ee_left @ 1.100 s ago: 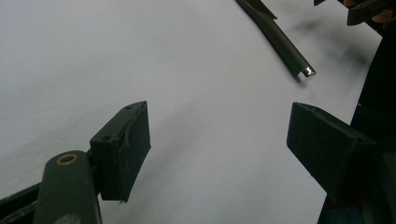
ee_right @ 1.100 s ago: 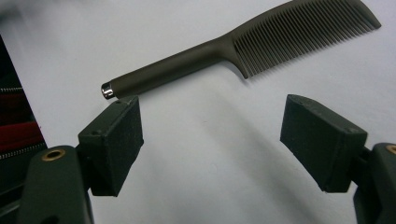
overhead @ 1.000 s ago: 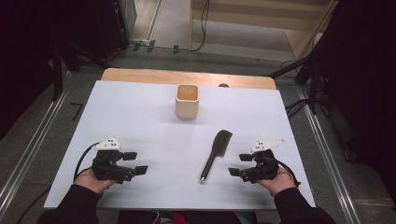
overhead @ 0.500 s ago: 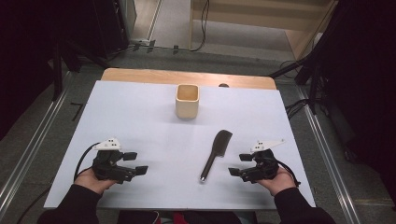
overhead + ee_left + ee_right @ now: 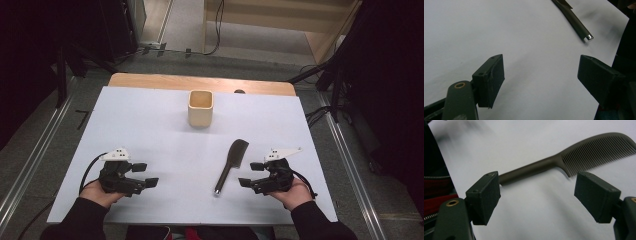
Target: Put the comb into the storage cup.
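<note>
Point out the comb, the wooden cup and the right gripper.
comb point(image 5: 596, 148): right gripper view, on its teeth.
wooden cup point(image 5: 200, 116): high view, on its front wall.
right gripper point(image 5: 247, 174): high view, midway between its open fingers.

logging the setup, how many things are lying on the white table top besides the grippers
2: a comb lying flat at front right, just inside the right gripper, and a beige cup upright near the back middle. Nothing seems hidden.
</note>
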